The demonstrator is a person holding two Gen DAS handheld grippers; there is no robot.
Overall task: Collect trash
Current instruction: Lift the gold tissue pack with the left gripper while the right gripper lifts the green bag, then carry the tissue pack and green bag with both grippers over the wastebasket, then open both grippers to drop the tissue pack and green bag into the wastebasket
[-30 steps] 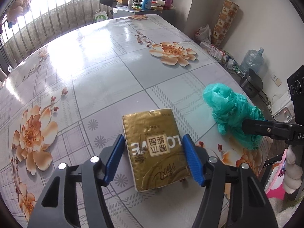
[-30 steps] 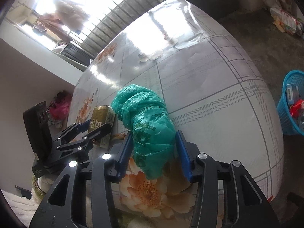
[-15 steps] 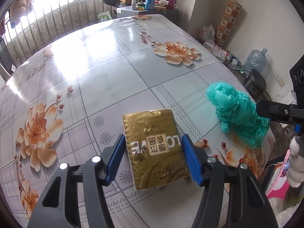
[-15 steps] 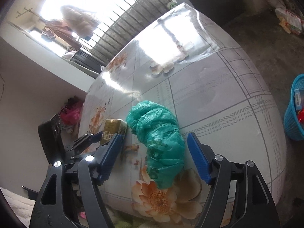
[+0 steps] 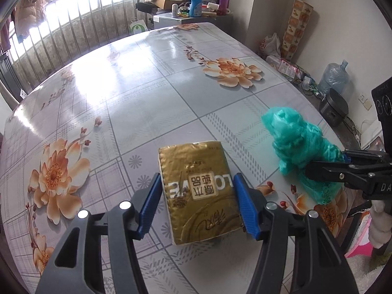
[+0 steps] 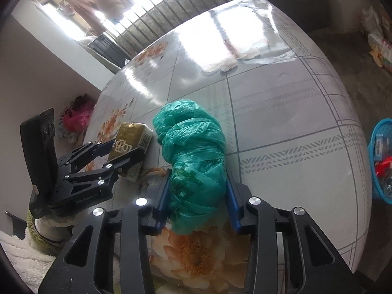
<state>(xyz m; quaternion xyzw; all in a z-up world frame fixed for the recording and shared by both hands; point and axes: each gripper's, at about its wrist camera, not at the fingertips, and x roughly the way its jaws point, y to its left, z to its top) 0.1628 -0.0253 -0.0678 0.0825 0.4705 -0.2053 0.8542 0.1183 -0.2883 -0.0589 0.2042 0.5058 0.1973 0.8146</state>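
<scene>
1. Only the right wrist view shows the blue basket on the floor past the table's right edge, with scraps in it; only the left wrist view shows the water jug, the dark cooker and the tall patterned box along the wall beyond the table's right edge, and the cluttered cabinet past its far edge
2. Counted: one gold tissue pack, one green plastic bag, two grippers, one basket
3. Both pieces of trash lie on the flowered table close to its near edge, the pack to the left, the bag just beside it toward the near right corner
4. Left gripper: half open, its blue pads flank the pack's near half; the right pad touches the wrapper, the left pad stands a sliver off, so I cannot tell whether it truly clamps
5. Right gripper: jaws closing, with the bag's near end between them and both pads pressed into the crumpled plastic
6. Seen from the right wrist, the left gripper's black fingers cover the pack's near part; from the left wrist, the right gripper's fingers cross the bag's lower half
7. Window bars run behind the table's far edge
</scene>
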